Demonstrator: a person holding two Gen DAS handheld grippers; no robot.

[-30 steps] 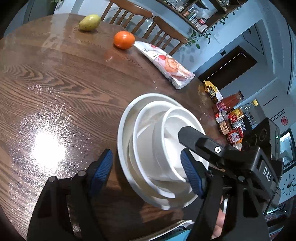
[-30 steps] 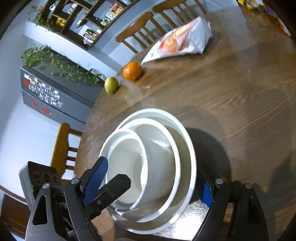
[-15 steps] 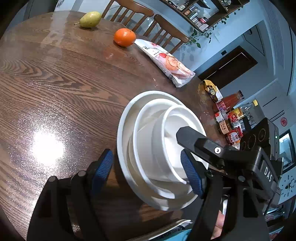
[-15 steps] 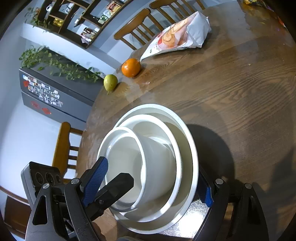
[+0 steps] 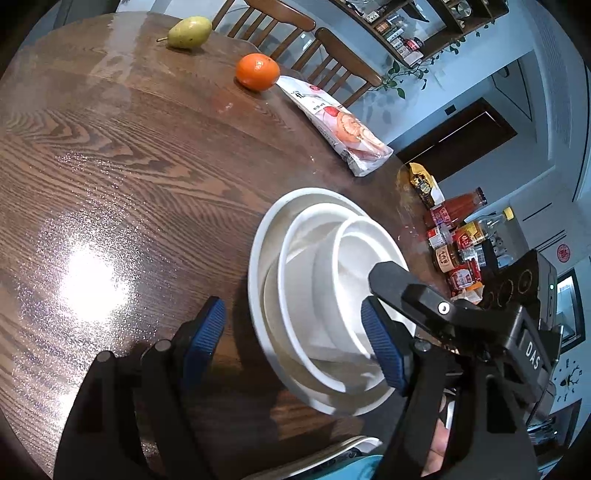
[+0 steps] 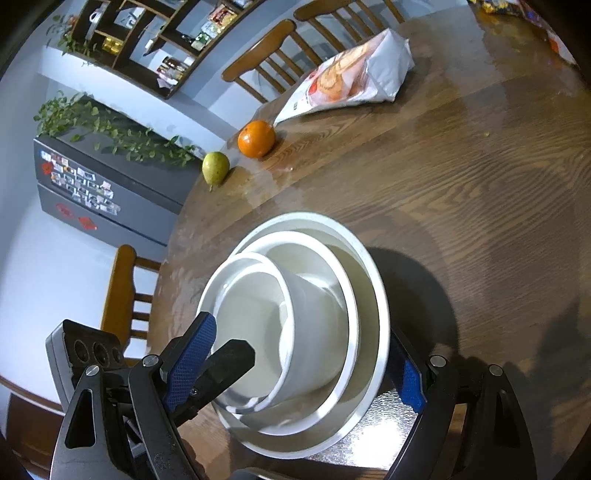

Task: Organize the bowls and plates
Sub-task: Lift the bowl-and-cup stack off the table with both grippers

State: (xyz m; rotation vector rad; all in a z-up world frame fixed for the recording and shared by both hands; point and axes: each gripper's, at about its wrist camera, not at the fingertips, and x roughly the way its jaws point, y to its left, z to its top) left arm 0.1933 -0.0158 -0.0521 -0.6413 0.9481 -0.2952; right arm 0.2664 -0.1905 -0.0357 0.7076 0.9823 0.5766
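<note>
Three white dishes sit nested and tipped on edge above the wooden table [image 5: 110, 166]: a wide plate [image 5: 271, 251], a medium bowl [image 5: 306, 236] and a small bowl [image 5: 354, 251]. In the right wrist view the plate [image 6: 373, 280] fills my right gripper [image 6: 301, 328]. One blue pad lies against its left rim and the other is half hidden behind its right rim. My left gripper [image 5: 291, 306] straddles the stack's near edge. Its right pad is at the bowls and its left pad stands clear of the plate's rim. Each gripper's black finger shows in the other's view.
At the table's far edge lie a pear [image 5: 188, 31], an orange [image 5: 257, 71] and a snack bag [image 5: 340, 125], with wooden chairs [image 5: 332, 48] behind them. Sauce bottles and jars [image 5: 454, 236] crowd the right side. A silvery textured surface [image 6: 380, 417] lies under the stack's near edge.
</note>
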